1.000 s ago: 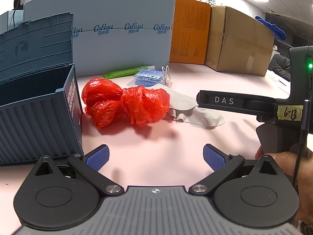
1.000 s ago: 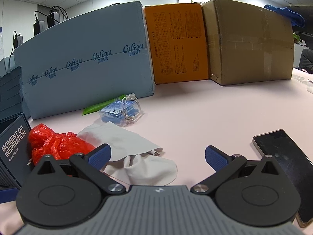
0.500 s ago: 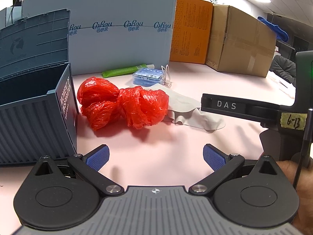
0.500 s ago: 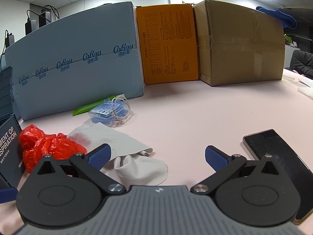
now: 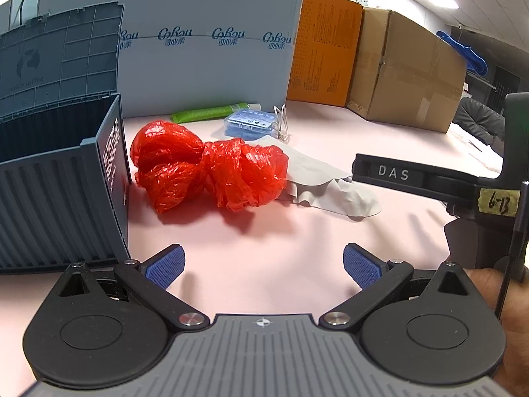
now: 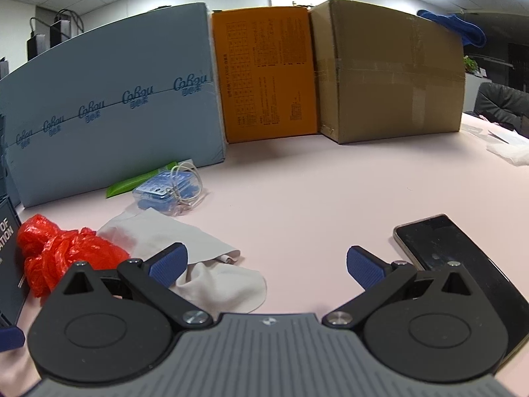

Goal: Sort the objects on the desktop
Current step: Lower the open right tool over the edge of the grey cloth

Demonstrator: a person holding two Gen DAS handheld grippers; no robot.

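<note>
— Starting nearest: what do the tools hold?

— Nothing. The left gripper [image 5: 264, 263] has its jaws spread wide over bare pink tabletop [image 5: 264, 231], empty. The right gripper [image 6: 267, 263] is likewise released, jaws apart. Its left fingertip [image 6: 168, 259] overlaps the near edge of the grey cloth [image 6: 185, 248] in view; contact cannot be confirmed.

— Edges beside each tool?

— On the left, the dark blue storage crate [image 5: 59, 195] stands just beside the left gripper, its lettered end wall facing right. On the right, a black smartphone [image 6: 453, 251] lies flat, close against the right gripper's outer finger. In the left wrist view the right tool's body, marked "DAS" and tagged with a yellow label, crosses from the right edge, with a hand [image 5: 506, 297] below it.

— Middle distance?

— A crumpled red plastic bag [image 5: 211, 168] rests against the crate's end wall. The grey cloth runs rightward from behind the bag. Open tabletop lies between the bag and the left gripper.

— Further back?

— A blue packet with a clear looped cord [image 6: 168, 192] lies just beyond the cloth, and a green tube [image 5: 211, 112] beyond that. Behind it stand a pale blue carton [image 6: 115, 106], an orange box [image 6: 264, 76] and a brown cardboard box [image 6: 393, 72], side by side. A broad clear stretch of table lies before the orange and brown boxes.
</note>
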